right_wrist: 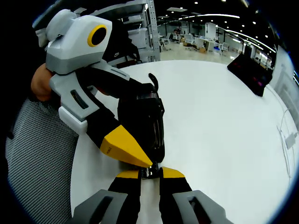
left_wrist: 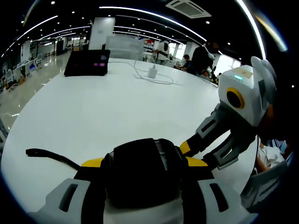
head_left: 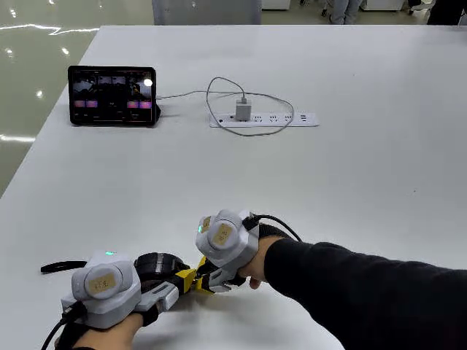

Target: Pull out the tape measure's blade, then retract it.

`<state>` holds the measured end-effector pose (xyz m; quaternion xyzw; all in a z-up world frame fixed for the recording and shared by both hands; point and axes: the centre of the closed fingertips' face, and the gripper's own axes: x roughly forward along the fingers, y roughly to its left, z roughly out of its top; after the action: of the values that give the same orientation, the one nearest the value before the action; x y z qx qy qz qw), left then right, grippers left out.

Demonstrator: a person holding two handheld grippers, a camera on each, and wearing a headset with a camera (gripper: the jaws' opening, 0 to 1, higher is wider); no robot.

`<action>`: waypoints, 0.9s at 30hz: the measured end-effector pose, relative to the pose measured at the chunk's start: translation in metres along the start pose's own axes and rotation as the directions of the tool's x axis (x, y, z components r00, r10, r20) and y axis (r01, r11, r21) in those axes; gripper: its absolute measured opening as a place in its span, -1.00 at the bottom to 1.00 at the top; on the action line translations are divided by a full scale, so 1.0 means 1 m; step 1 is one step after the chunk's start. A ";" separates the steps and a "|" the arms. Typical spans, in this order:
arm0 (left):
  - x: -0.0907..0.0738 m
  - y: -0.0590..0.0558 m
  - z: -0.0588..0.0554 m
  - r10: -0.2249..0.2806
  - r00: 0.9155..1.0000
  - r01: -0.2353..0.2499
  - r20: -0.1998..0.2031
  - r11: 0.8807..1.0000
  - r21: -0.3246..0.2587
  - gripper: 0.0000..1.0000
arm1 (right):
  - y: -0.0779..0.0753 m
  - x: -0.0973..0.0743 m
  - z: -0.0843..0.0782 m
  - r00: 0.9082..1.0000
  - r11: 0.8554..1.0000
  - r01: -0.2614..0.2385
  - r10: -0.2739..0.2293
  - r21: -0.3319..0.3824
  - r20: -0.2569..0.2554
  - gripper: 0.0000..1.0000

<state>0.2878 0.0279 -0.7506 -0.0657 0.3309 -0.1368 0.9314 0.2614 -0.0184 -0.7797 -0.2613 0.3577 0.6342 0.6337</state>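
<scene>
A black tape measure (head_left: 157, 264) lies near the table's front edge with my left gripper (head_left: 173, 273) shut on its body. In the left gripper view the case (left_wrist: 140, 172) sits between the yellow-tipped jaws of the left gripper (left_wrist: 142, 161). Its black strap (head_left: 62, 267) trails to the left on the table. My right gripper (head_left: 199, 281) comes in from the right and is shut on the blade's metal end hook (right_wrist: 150, 171), right at the case (right_wrist: 142, 119). Hardly any blade shows outside the case.
On the white table (head_left: 350, 182), a dark tablet (head_left: 112, 95) stands at the far left. A white power strip (head_left: 266, 119) with a charger (head_left: 243, 111) and looped cable lies mid-table. The table's left edge runs close to the tablet.
</scene>
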 end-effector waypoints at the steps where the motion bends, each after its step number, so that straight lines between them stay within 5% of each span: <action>1: 0.000 0.000 0.000 0.000 1.000 0.000 0.000 1.000 0.000 0.23 | 0.000 0.000 0.000 1.000 1.000 0.000 0.000 0.000 0.001 -0.78; 27: 0.001 -0.001 -0.002 -0.012 1.000 0.013 -0.022 0.999 0.052 0.28 | -0.001 0.000 0.000 1.000 1.000 0.025 -0.025 -0.018 -0.009 -0.66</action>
<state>0.2870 0.0269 -0.7524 -0.0421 0.3367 -0.1519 0.9283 0.2626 -0.0187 -0.7794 -0.2744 0.3514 0.6281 0.6377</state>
